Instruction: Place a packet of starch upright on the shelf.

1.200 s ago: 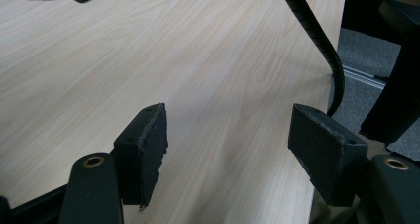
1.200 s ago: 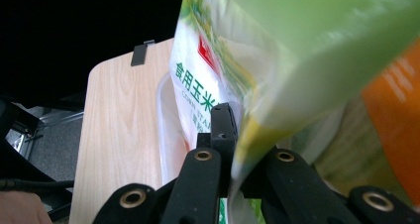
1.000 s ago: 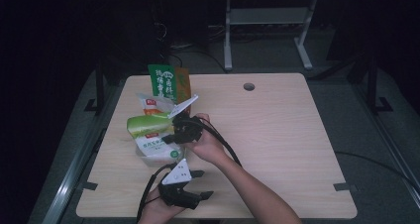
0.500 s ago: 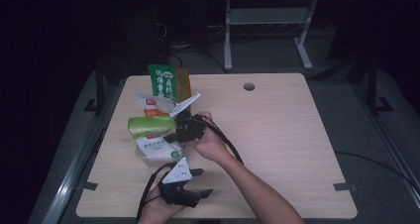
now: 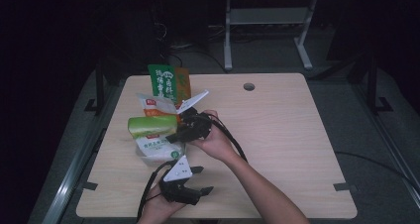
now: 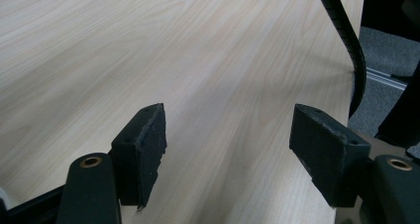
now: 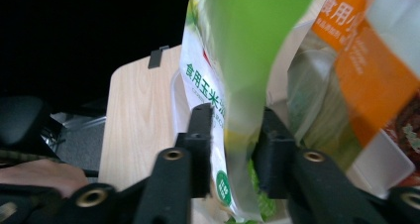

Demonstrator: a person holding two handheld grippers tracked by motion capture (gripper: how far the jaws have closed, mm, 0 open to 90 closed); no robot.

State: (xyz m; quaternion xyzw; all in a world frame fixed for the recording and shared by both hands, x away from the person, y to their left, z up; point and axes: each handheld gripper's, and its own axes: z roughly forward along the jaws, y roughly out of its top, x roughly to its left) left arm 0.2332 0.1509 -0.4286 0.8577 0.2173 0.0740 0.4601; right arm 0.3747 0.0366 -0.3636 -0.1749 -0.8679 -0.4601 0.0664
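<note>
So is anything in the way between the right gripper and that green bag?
Nothing visible. The right gripper already has its fingers on either side of the green bag, pressing its edge, with no other packet between them.

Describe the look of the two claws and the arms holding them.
Both claws, left claw and right claw, are black with blocky jaw pads, brass-coloured rivets and trailing black cables. The left carries a grey three-cornered plate. The forearms are bare, no sleeves visible.
</note>
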